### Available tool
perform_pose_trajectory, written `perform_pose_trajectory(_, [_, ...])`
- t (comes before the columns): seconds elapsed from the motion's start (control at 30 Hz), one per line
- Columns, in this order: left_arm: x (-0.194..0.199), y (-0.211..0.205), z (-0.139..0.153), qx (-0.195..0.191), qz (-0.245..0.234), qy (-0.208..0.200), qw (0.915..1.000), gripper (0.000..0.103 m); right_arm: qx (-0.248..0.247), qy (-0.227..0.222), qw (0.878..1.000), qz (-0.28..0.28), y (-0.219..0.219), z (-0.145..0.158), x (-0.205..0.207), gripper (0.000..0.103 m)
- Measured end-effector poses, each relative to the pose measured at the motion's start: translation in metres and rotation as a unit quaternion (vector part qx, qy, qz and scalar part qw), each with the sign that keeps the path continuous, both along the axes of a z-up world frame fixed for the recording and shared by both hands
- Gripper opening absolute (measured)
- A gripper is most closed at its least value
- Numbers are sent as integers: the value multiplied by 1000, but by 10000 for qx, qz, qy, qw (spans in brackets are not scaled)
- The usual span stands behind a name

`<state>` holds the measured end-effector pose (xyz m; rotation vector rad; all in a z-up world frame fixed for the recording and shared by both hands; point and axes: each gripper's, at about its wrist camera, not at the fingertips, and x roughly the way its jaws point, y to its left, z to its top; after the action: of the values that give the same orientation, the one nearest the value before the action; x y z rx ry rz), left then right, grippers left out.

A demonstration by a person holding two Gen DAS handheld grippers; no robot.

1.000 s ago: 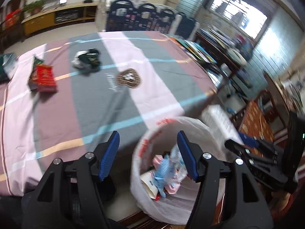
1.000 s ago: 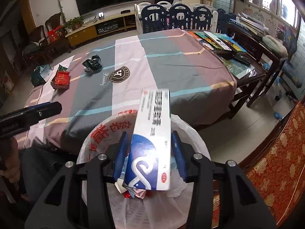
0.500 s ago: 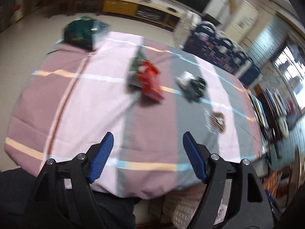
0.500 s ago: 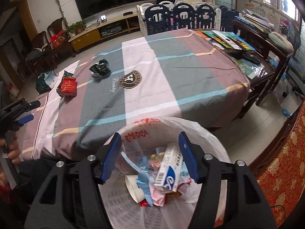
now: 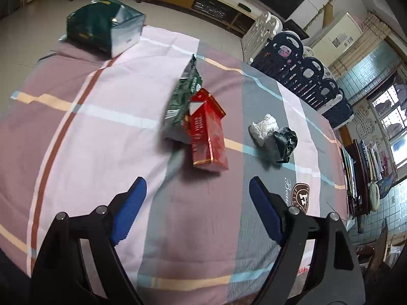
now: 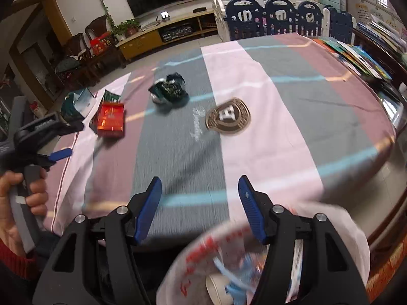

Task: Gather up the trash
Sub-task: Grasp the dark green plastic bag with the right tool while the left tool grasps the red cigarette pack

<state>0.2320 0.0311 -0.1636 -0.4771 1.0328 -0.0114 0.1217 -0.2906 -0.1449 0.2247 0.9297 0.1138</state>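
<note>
A red box (image 5: 207, 132) lies on the striped tablecloth with a green snack bag (image 5: 182, 101) tucked beside it; both also show in the right wrist view, the box (image 6: 111, 119) and the bag (image 6: 110, 96). A crumpled white and black wad (image 5: 274, 137) lies to their right, and shows in the right wrist view (image 6: 168, 90). My left gripper (image 5: 197, 208) is open and empty, hovering short of the red box. My right gripper (image 6: 199, 203) is open and empty above the table's near edge. The white bin bag (image 6: 254, 261) with trash sits below it.
A dark green box (image 5: 104, 25) stands at the table's far left corner. A round logo patch (image 6: 227, 118) marks the cloth. Books (image 6: 356, 53) lie along the right edge. Chairs (image 6: 267, 15) and a fence line the far side.
The blue and white box dropped from my right gripper into the bin bag, and that gripper opened and lifted toward the table. My left gripper swung from the bin to face the red box.
</note>
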Motion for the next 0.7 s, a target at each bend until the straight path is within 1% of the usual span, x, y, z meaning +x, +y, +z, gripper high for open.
perform_pose_trajectory(0.1, [27, -12, -14, 212, 8, 127, 9997, 83, -75, -205, 9997, 57, 6, 3, 39, 62])
perform_pose_trajectory(0.17, [36, -14, -21, 349, 67, 130, 9993, 80, -204, -378, 9990, 117, 11, 3, 65, 63])
perform_pose_trajectory(0.2, [38, -14, -25, 393, 88, 118, 9991, 74, -261, -457, 9985, 158, 15, 3, 80, 69])
perform_pose_trajectory(0.23, [39, -13, -27, 376, 64, 96, 9992, 66, -309, -540, 9979, 195, 18, 2, 95, 72])
perform_pose_trajectory(0.27, [39, -11, -31, 307, 5, 54, 9995, 50, -341, -609, 9973, 233, 21, 1, 107, 75])
perform_pose_trajectory(0.3, [39, -9, -34, 216, -48, 2, 9998, 43, -384, -671, 9966, 296, 25, -1, 120, 76])
perform_pose_trajectory(0.37, [38, -4, -37, 68, -134, -105, 9998, 33, -529, -710, 9949, 489, 38, -9, 147, 78])
perform_pose_trajectory(0.5, [30, 4, -40, -119, -107, -152, 9998, 32, -926, -542, 9913, 766, 66, -34, 193, 81])
perform_pose_trajectory(0.63, [20, -4, -34, -48, -157, -61, 9998, 31, -1084, -319, 9897, 878, 83, -53, 216, 83])
perform_pose_trajectory(0.67, [18, -5, -33, -43, -170, -59, 9998, 31, -1120, -280, 9895, 874, 86, -56, 218, 79])
perform_pose_trajectory(0.7, [15, -7, -31, -38, -170, -66, 9998, 30, -1088, -307, 9897, 879, 87, -56, 218, 59])
